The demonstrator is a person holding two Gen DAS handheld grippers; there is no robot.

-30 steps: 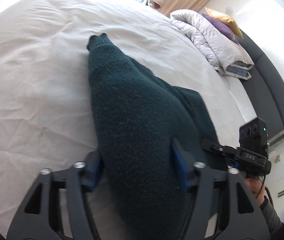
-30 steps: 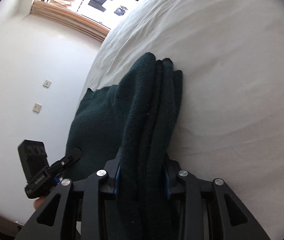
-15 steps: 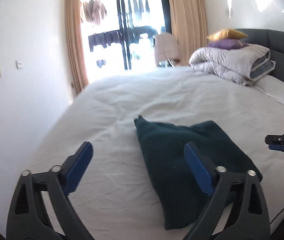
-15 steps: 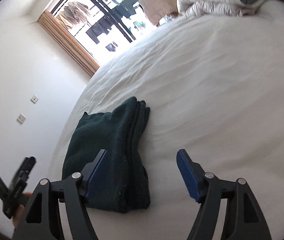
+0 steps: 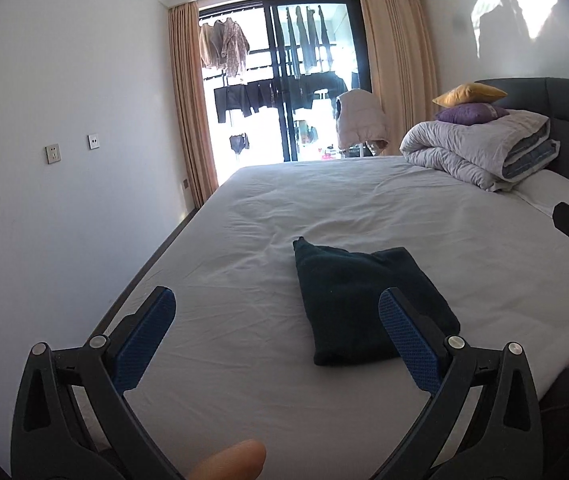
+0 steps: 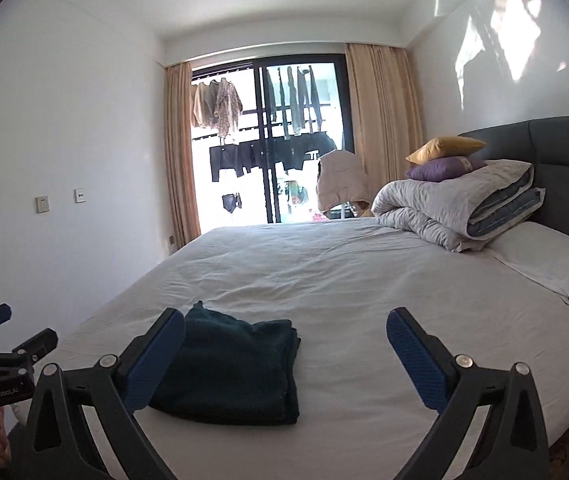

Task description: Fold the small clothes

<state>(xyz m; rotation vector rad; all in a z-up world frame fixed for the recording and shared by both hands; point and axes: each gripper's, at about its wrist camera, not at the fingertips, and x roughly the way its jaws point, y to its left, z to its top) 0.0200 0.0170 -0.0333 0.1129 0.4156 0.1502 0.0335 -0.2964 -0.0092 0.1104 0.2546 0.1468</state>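
A dark green knitted garment (image 5: 364,300) lies folded into a flat rectangle on the white bed sheet (image 5: 244,312), near the bed's front edge. It also shows in the right wrist view (image 6: 232,364). My left gripper (image 5: 276,320) is open and empty, held back above the sheet, with the garment ahead to its right. My right gripper (image 6: 284,344) is open and empty, held back from the garment, which lies ahead to its left. The left gripper also shows at the left edge of the right wrist view (image 6: 12,336).
A folded grey duvet (image 6: 456,208) with a purple cushion (image 6: 444,168) and a yellow cushion (image 6: 444,148) sits at the bed's far right by the dark headboard (image 6: 564,168). A white pillow (image 6: 548,264) lies beside it. A wall (image 5: 64,200) runs along the bed's left side.
Both grippers have let go of the green garment, opened wide and pulled back and up. The garment now lies folded flat on the sheet.
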